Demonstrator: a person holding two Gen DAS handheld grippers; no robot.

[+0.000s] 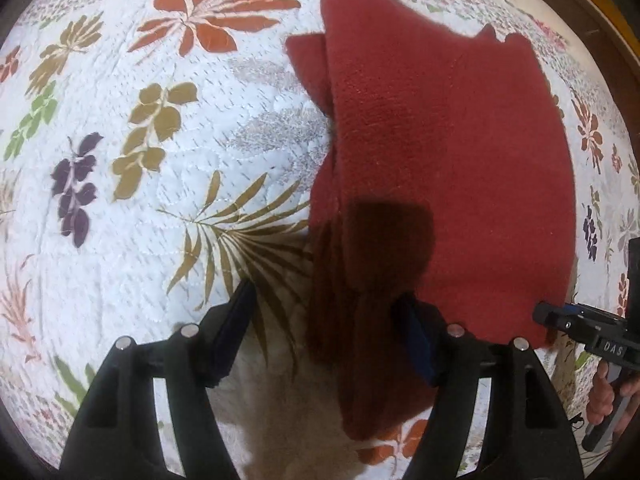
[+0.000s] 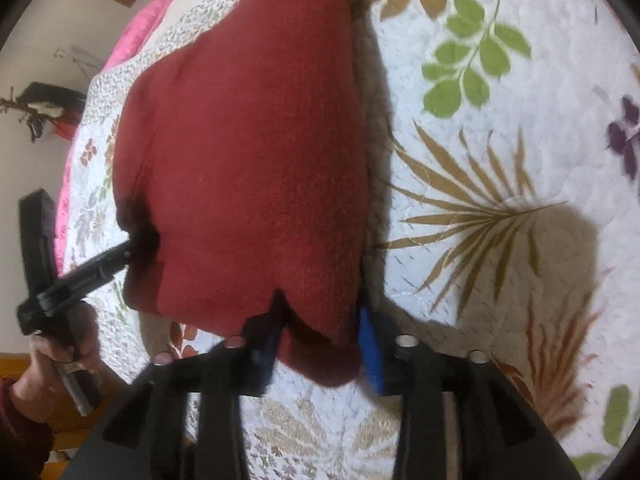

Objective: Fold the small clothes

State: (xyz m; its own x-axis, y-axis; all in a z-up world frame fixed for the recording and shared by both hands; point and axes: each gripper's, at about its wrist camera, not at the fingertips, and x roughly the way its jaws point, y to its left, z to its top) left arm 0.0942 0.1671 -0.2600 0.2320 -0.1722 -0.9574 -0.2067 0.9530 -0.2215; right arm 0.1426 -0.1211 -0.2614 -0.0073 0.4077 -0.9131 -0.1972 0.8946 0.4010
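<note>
Dark red fleece garment (image 1: 440,152) lifted off a white quilted bedspread with a leaf print (image 1: 160,200), partly folded, lower end hanging. Left gripper (image 1: 324,332) spread wide, the garment's edge draped between its fingers, unpinched. Right gripper (image 2: 320,344) likewise apart around a corner of the fleece (image 2: 248,160); actual grip unclear. Hand (image 2: 56,364) at the left gripper's handle.

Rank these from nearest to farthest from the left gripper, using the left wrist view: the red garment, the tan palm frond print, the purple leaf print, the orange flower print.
From the left gripper:
1. Red garment, between its fingers.
2. Tan palm frond print, just ahead, left.
3. Purple leaf print, far left.
4. Orange flower print, at the top.
</note>
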